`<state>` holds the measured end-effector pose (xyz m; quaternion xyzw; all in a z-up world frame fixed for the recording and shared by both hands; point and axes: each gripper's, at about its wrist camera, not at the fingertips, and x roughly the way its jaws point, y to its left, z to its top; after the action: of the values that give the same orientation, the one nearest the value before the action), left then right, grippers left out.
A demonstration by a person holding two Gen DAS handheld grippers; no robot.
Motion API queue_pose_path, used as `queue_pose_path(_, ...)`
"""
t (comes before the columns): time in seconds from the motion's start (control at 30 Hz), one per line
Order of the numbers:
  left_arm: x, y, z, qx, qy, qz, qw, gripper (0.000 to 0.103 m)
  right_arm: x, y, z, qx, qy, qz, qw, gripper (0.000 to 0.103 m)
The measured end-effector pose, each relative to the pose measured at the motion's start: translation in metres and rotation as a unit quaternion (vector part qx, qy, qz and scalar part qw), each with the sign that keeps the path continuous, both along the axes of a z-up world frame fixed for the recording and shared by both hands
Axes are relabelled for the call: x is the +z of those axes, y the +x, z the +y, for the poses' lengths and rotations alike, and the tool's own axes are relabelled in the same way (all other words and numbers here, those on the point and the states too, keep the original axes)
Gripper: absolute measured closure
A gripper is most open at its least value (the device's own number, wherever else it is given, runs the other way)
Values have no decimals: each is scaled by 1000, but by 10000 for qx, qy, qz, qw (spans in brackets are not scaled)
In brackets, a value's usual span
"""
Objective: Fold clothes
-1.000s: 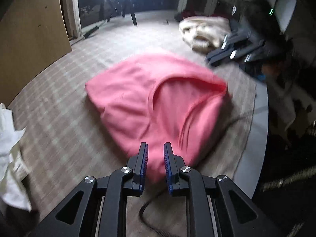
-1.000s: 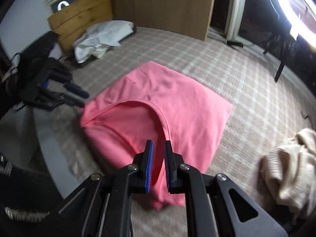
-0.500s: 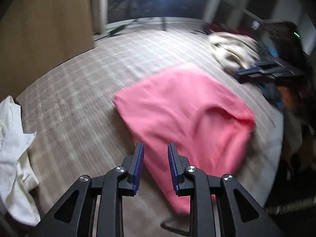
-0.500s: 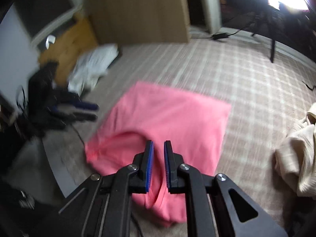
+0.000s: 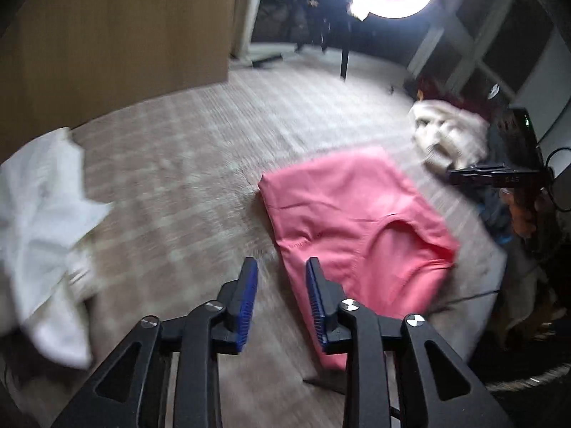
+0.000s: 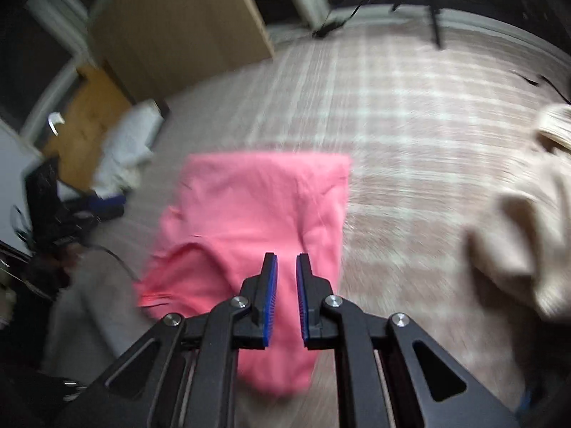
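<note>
Support is a bed with a beige plaid cover (image 5: 185, 164). On it: folded pink garment (image 5: 349, 214) near the front edge, crumpled white garment (image 5: 43, 214) on one side, cream knit sweater (image 5: 446, 132) on the opposite side, well apart from the white one.

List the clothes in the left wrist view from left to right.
White garment → pink garment → cream garment.
</note>
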<state>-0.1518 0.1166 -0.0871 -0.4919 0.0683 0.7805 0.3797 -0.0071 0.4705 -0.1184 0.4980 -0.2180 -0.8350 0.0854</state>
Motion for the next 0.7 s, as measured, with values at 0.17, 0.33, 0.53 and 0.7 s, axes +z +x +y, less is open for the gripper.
queue_pose_path(0.17,22,-3,-10,135,190,42,9997,47,55,37,14,-106,266,462,9985,46)
queue_pose_path(0.33,-35,-17,35,279,83,-501,9983,49,-6,11,12,-448,743,51,9962,45)
queue_pose_path(0.53,-72,-13,64,561,-120,-580,9967,50,-76,-20,2,-605,791,-309,9945,46)
queue_pose_path(0.7,-86,-5,75,768,-207,-482,9957,50,-78,-19,-7,-562,889,-118,9944,47)
